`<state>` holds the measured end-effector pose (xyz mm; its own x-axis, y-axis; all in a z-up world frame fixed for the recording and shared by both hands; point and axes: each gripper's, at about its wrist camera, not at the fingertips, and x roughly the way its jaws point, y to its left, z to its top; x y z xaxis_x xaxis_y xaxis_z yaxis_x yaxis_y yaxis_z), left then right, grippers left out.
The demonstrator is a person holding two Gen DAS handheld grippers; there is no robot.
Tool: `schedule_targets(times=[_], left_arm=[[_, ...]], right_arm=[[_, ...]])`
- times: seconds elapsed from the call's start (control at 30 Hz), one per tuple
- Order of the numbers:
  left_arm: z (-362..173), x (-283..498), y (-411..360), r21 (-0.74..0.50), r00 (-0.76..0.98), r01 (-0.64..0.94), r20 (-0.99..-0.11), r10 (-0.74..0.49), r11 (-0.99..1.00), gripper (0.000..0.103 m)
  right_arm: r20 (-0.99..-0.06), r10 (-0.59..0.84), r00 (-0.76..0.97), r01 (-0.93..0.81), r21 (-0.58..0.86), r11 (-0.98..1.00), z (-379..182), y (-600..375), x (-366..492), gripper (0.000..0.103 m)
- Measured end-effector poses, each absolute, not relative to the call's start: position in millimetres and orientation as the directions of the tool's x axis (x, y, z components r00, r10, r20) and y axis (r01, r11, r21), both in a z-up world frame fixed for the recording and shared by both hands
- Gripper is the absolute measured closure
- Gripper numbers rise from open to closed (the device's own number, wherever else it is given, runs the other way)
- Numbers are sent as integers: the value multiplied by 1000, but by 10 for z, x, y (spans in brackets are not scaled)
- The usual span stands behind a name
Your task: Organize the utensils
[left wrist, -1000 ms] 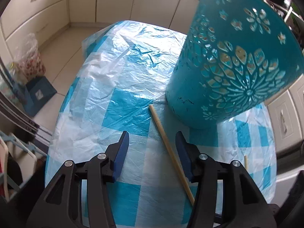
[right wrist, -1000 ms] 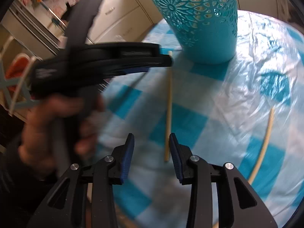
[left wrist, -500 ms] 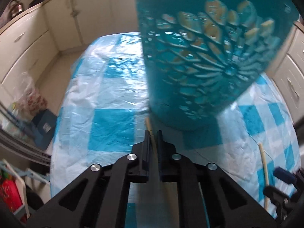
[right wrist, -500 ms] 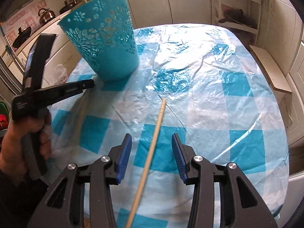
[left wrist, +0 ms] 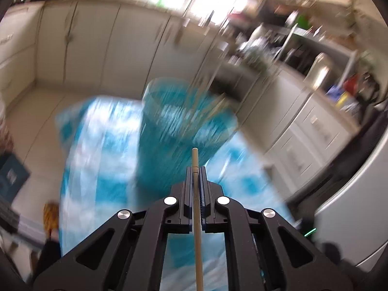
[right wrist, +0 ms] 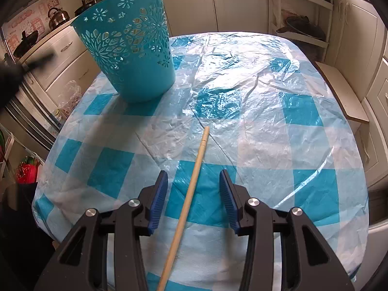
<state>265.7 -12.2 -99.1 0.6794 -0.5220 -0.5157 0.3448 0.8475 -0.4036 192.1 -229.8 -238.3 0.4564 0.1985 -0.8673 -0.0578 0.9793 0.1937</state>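
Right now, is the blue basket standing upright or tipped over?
Upright: the basket stands on its narrow base on the checked tablecloth, rim up.

Two pale wooden chopsticks, one teal bucket. First chopstick (left wrist: 197,218) clamped between closed left gripper (left wrist: 196,169) fingers, running straight along them, tip poking just past, aimed at the blurred bucket (left wrist: 179,131). Second chopstick (right wrist: 186,203) flat on the checked tablecloth, lying diagonally between the open right gripper (right wrist: 194,194) fingers, touching neither, tip pointing away. Bucket (right wrist: 131,48) upright on the far left, cut-out flower pattern, well apart from it.
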Motion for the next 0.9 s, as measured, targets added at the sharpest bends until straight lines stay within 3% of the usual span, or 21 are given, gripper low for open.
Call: schedule_targets(times=[0.2,0.47,0.7,0.9], left_arm=[[-185,2773,-214,-370,830,377,-273,-487,849,98],[113,3169,-452,-253,980,173,-50,-191,952,98],[-168,3494,-664,-158,986,116,-104,-134,981,98],[-547,3520,-709,-124,959,135,-234,-161,983,98]], right_arm=[[-865,199,461,-56,196,979,-2377,-2296,1913,58],[-859,197,473,-57,193,980,-2384,-2301,1916,57],[-860,192,473,-62,185,981,-2387,-2293,1933,57],[-861,194,471,-59,189,980,-2383,-2300,1956,57]])
